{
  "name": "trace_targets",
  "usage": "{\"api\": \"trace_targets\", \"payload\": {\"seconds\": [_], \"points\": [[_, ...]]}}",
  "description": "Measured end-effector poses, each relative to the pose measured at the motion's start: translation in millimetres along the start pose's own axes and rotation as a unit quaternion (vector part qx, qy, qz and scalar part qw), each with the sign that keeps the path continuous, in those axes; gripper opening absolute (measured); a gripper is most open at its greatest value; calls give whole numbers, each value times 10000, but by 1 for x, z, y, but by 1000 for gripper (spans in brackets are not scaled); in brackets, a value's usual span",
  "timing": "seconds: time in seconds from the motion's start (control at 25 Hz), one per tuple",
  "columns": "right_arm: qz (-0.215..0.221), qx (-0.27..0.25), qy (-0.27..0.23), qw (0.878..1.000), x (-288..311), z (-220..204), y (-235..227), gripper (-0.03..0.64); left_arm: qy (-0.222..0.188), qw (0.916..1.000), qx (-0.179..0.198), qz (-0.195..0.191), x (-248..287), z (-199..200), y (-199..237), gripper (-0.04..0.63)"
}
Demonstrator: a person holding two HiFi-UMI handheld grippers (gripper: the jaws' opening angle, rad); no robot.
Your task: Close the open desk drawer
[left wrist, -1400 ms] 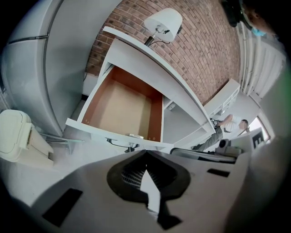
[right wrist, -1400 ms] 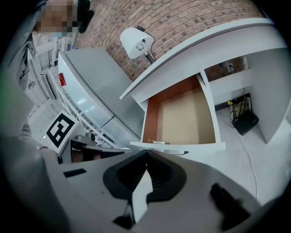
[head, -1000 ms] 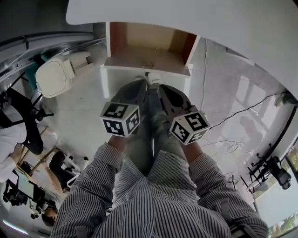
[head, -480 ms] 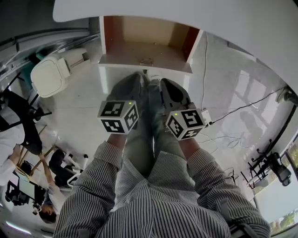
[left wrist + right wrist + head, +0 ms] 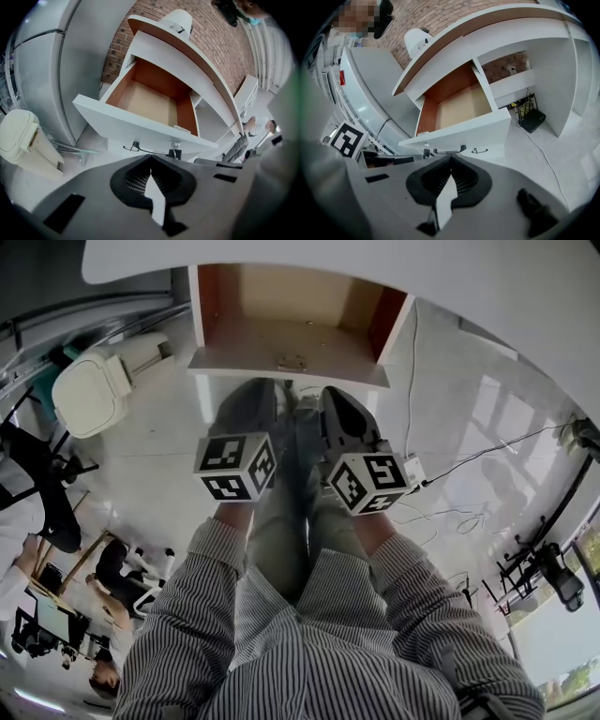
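The white desk drawer stands pulled out from under the white desk top, showing a bare tan floor and red-brown side walls. Its white front panel carries a dark handle on its outer face. My left gripper and right gripper are side by side just short of that front panel, pointing at it. In the left gripper view the left gripper has its jaws together with nothing held. The right gripper is shut and empty too.
A cream lidded bin stands on the floor left of the drawer. Cables trail over the pale floor at right. A black box sits by the wall under the desk. People and a chair are at far left.
Both grippers have moved forward toward the drawer front and drawn a little closer together. The drawer stays open.
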State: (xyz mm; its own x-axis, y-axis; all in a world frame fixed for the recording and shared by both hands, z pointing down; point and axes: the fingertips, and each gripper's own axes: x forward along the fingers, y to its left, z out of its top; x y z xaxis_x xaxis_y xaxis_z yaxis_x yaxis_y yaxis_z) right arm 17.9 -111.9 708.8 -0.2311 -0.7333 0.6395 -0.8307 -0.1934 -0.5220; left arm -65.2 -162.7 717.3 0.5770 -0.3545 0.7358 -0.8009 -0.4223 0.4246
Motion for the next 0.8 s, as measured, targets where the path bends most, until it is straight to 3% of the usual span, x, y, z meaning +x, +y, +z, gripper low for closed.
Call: {"api": "trace_targets", "payload": {"seconds": [0.28,0.56,0.8], "points": [[-82,249,-365,9990,4,8,-2,17,-238,9996,-78,131,1,2,3,12],[-97,425,-578,9974,7,16,-2,17,-434,9987,-272,-45,3,13,-4,12],[-67,236,-610,9978,10,19,-2,17,-583,9977,-338,-123,5,20,-2,12]]}}
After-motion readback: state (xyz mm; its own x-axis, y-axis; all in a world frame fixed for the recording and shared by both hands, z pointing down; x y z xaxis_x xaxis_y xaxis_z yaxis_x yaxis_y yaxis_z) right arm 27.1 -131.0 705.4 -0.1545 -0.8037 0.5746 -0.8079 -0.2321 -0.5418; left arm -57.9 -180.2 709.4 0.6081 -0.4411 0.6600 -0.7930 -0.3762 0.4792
